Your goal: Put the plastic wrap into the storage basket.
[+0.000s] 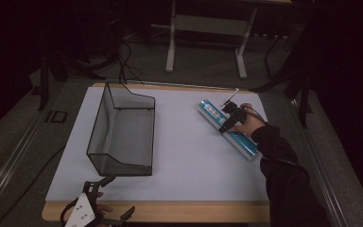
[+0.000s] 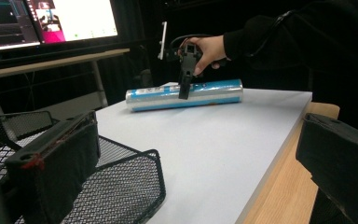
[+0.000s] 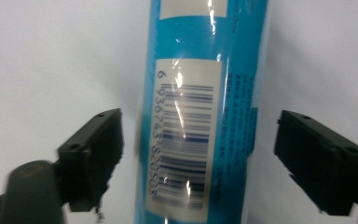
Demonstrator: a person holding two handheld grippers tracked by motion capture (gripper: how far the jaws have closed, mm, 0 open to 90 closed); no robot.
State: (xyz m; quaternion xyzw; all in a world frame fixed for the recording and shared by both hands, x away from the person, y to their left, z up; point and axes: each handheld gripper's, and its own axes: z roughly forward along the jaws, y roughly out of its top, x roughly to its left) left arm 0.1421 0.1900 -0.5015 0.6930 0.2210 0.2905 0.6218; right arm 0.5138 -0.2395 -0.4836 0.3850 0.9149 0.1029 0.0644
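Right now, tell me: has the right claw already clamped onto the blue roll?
No: in the right gripper view the right claw stands open, both jaws apart from the blue roll with white table showing in the gaps.

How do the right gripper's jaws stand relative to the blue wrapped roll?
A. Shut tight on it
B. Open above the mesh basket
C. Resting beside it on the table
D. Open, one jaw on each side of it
D: in the right gripper view the right gripper is open, with the blue roll running between its jaws and a gap showing on each side.

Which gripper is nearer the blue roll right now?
Right. The right gripper sits over the blue roll, jaws open either side; the left gripper hangs at the near table edge.
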